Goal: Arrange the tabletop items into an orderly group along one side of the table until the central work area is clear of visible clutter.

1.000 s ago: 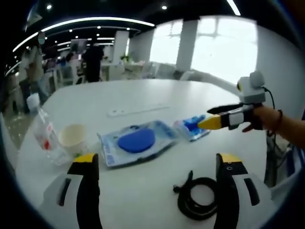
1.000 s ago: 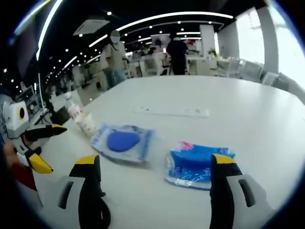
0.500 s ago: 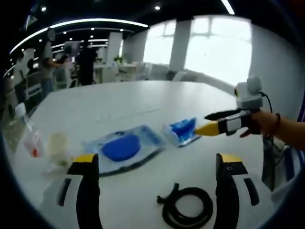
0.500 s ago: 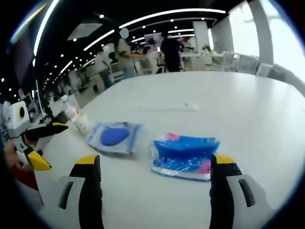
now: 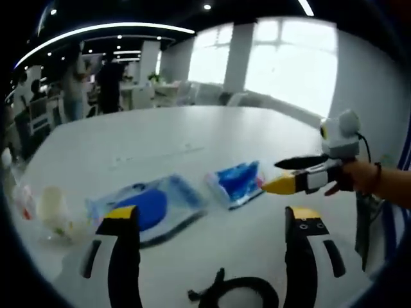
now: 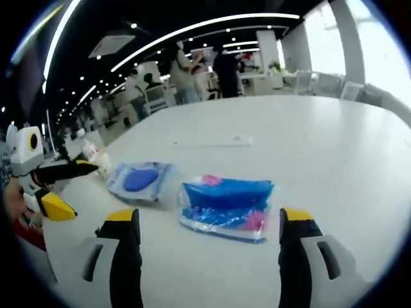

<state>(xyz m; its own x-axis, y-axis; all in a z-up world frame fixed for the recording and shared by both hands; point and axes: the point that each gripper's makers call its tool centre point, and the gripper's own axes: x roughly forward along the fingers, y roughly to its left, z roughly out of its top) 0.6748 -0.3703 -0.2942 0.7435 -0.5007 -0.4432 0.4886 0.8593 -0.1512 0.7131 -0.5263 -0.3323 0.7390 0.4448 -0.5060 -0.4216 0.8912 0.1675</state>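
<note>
The white tabletop [image 5: 212,135] runs out of both views at the near edge, and much of what lies on it is blurred. One clear flat packet with a dark blue oval inside [image 5: 144,206] lies left of centre in the left gripper view, its near corner hidden behind that gripper's left finger; in the right gripper view the same packet [image 6: 138,180] sits beyond and left of the smaller pack. One blue plastic pack with pink patches [image 6: 225,204] lies straight ahead between the right gripper's fingers, apart from both, and in the left gripper view it [image 5: 236,183] lies just beside the oval packet. One black coiled cable [image 5: 234,295] is cut off at the bottom of the left gripper view, so its full loop cannot be made out. One pale paper cup [image 5: 52,206] stands at the left, heavily smeared. Beside it a clear bottle with a red label [image 5: 22,196] is barely readable. A thin white strip [image 6: 215,142] lies farther back; what it is cannot be told.

The left gripper [image 5: 212,221] has its two fingers spread wide, nothing between them. The right gripper [image 6: 209,224] likewise stands wide apart and empty; seen from the left [image 5: 273,174], its yellow tips hover just beside the blue pack. Several people stand far behind, indistinct.
</note>
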